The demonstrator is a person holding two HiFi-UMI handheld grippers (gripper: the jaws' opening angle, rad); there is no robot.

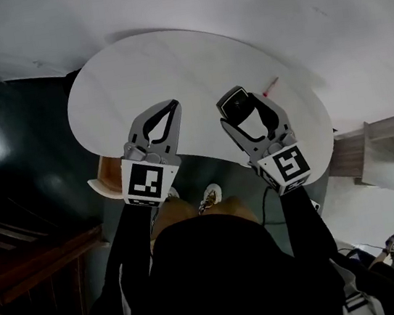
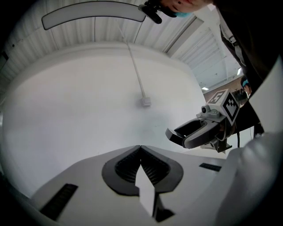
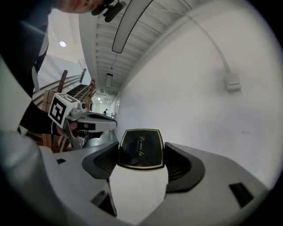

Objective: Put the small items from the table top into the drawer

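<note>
One black box [image 3: 140, 148], its gold script illegible, in the right claw [image 3: 141, 155]

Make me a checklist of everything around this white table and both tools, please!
Surface: white curved table, mostly bare.
Job's things: small black box with a gold edge, off the table; thin red item lying near the table's far right edge.
Clutter: nothing seen.
Grippers: left tool shut, empty; right tool clamped on the black box.
Cables: white cord channel runs down the wall to a wall plate; dark cable below the right tool.
Surroundings: white wall, dark floor, wooden stairs at left.
</note>
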